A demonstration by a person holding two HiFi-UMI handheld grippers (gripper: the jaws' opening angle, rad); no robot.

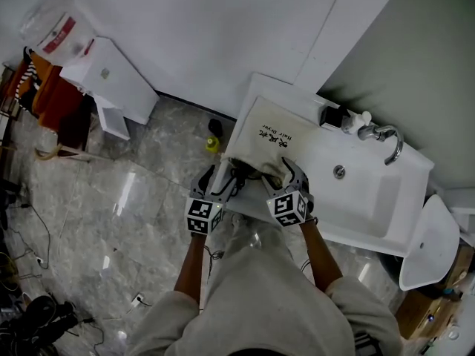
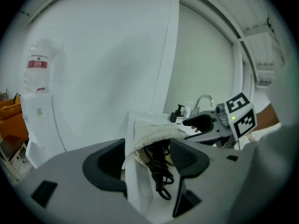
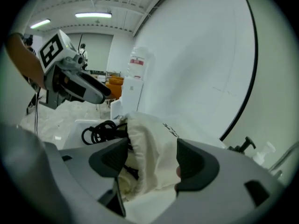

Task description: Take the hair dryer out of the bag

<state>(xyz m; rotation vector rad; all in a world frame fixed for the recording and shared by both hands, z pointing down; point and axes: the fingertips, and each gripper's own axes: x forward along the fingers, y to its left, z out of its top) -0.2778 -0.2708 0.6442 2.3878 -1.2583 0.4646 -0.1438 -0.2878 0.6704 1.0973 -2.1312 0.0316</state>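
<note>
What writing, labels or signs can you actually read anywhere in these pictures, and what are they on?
"hair dryer": black print on the white bag.
Larger black characters beside it on the bag: too blurred to read.
Red label on the water bottle: too small to read.
Marker cubes: black-and-white patterns, no words.

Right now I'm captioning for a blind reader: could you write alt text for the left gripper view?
The left gripper holds its grey jaws apart around the gathered mouth of a white cloth bag, a coiled black cord showing inside. Beyond are the right gripper and a chrome tap.
</note>
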